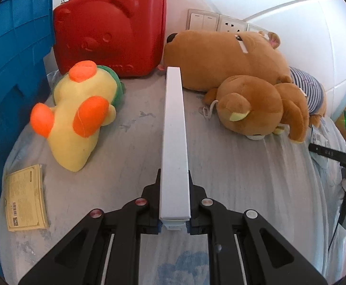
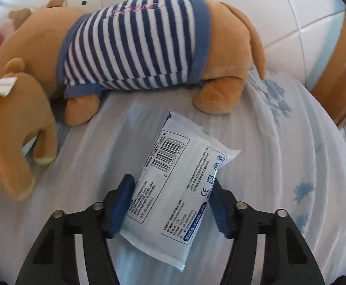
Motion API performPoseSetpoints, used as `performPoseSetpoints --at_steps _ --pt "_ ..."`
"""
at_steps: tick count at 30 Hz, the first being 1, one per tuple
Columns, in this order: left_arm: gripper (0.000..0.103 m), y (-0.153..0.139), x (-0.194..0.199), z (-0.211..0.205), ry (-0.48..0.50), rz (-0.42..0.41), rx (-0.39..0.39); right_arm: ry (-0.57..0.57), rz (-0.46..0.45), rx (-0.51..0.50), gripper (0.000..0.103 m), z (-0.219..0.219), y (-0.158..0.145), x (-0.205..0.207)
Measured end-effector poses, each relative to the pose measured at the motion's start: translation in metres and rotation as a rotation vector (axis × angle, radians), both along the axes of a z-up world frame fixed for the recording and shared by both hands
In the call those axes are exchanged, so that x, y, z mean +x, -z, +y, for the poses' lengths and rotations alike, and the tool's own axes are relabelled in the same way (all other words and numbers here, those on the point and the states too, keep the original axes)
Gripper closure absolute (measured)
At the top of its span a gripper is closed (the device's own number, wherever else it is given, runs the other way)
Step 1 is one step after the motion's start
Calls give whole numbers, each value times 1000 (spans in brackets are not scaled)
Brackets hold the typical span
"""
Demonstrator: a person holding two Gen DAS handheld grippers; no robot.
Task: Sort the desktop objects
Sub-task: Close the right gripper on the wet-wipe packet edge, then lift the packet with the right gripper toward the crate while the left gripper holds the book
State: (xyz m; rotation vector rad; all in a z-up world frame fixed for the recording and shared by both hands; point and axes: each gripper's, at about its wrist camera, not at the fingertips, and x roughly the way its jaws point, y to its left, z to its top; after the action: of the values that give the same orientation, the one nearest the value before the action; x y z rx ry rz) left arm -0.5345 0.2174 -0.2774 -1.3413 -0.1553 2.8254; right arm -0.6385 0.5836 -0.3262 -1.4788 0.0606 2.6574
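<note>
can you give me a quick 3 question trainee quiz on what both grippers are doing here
1. True or false: the left gripper is shut on a long white box.
2. What lies between the right gripper's fingers?
A. yellow booklet
B. white wipes packet
C. red case
3. Fill in: the plush dog beyond the packet wears a ____ shirt.

Key:
1. True
2. B; the packet rests on the cloth, fingers either side, grip unclear
3. Striped
</note>
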Motion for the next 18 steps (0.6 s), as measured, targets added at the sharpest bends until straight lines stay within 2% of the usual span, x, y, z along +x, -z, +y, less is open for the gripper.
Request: performPoseSetpoints --at_steps 5,18 --pt "90 -22 20 4 10 38 8 -44 51 -68 44 7 -29 52" --pt "90 -104 114 20 44 152 16 -224 153 -156 44 -36 -113 158"
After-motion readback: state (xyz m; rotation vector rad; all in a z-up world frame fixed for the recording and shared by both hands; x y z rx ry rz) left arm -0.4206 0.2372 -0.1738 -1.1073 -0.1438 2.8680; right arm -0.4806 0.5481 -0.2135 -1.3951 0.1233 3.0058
